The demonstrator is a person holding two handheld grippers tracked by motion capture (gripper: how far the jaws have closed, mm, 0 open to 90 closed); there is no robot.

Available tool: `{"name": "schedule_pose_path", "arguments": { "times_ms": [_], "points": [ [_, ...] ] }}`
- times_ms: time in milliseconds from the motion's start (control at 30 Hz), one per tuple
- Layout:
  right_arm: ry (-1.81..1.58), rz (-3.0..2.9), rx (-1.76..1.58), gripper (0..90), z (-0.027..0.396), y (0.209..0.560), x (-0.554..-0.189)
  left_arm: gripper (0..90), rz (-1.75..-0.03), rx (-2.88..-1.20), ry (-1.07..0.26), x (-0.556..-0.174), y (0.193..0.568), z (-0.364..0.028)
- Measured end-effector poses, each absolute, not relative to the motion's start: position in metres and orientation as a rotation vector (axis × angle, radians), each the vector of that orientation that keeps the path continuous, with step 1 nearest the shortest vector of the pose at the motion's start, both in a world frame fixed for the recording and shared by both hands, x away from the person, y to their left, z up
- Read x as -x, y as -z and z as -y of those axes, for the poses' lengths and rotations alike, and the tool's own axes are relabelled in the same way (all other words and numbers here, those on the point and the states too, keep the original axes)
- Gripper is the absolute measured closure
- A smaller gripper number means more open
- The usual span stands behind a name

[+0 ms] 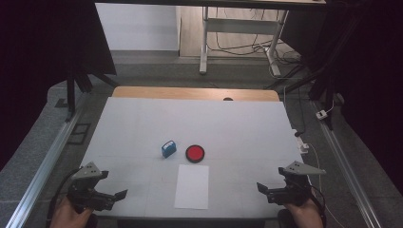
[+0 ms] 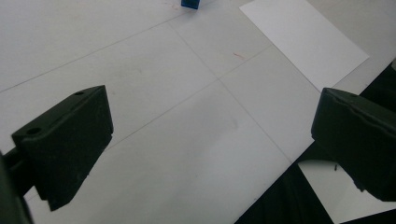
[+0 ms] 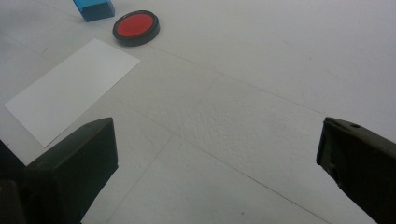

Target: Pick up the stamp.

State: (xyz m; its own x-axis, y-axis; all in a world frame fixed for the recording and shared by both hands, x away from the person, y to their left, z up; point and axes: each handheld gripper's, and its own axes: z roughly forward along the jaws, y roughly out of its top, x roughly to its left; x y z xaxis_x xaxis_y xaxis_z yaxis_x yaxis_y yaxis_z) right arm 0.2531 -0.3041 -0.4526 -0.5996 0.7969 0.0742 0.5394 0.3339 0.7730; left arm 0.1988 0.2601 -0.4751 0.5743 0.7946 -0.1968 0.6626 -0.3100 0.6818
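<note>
Left tongs (image 1: 119,194) and right tongs (image 1: 263,187) rested at the near corners of the desk (image 1: 142,118), each held by a hand, jaws spread wide and gripping nothing; this symmetric, withdrawn pose probably marked a ready position that left the middle unobstructed. Between them, near the front edge, lay a white sheet of paper (image 1: 192,186), squared to the person, presumably to receive an imprint. Just beyond it sat a round red ink pad (image 1: 195,153) with a blue stamp (image 1: 168,148) just beside it on the left, both within reach of either arm. The desk was covered in white, with a wooden strip at its far edge. Grey flooring, metal rails, another table's legs and trailing cables lay beyond.
</note>
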Motion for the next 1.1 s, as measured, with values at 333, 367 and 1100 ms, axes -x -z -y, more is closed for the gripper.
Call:
{"name": "schedule_pose_path", "arguments": {
  "times_ms": [333,367,1100],
  "points": [
    [-1.142,-2.292,-1.180,0.0,0.304,0.453,-0.253,0.0,-1.082,-2.092,-0.259,-0.208,0.476,-0.250],
    [-1.141,-2.293,-1.178,0.0,0.303,0.453,-0.253,0.0,-1.075,-2.090,-0.255,-0.209,0.477,-0.249],
    [-1.132,-2.307,-1.174,0.0,0.303,0.453,-0.254,0.0,-1.013,-2.050,-0.204,-0.247,0.475,-0.229]
  ]
}}
